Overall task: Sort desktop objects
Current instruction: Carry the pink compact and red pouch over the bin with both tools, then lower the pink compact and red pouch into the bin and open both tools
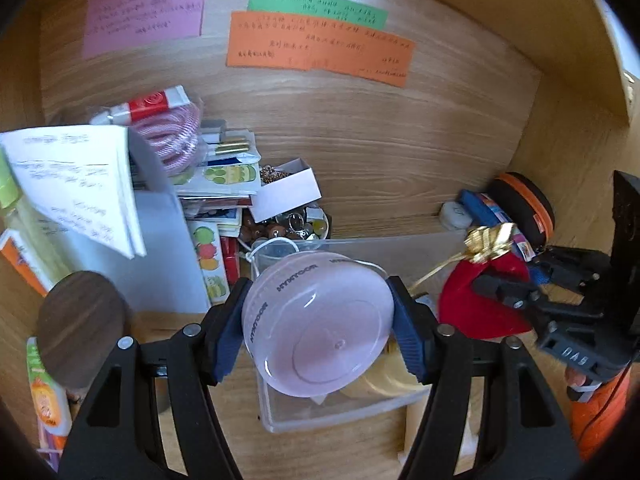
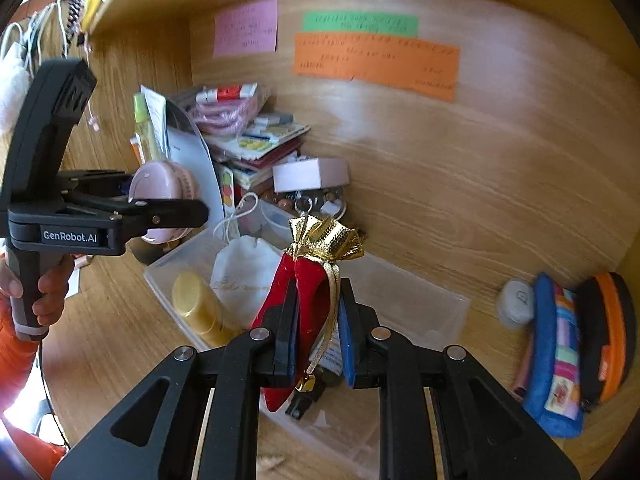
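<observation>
My left gripper (image 1: 318,328) is shut on a round pink case (image 1: 320,324) and holds it above a clear plastic bin (image 1: 332,412). The case also shows in the right wrist view (image 2: 160,184), at the left. My right gripper (image 2: 318,332) is shut on a red velvet pouch (image 2: 308,292) with a gold ruffled top and gold ribbon, held over the same bin (image 2: 404,300). In the left wrist view the pouch (image 1: 472,304) hangs at the right. The bin holds a white cloth bag (image 2: 244,276) and a gold-capped jar (image 2: 200,308).
A cluttered pile of booklets, a white box (image 2: 308,174), pink coiled cord (image 1: 176,136) and a dish of beads (image 1: 288,228) stands at the back left. Colourful pouches (image 2: 560,352) and a white pebble (image 2: 516,304) lie at the right. Sticky notes (image 1: 316,46) cover the back wall.
</observation>
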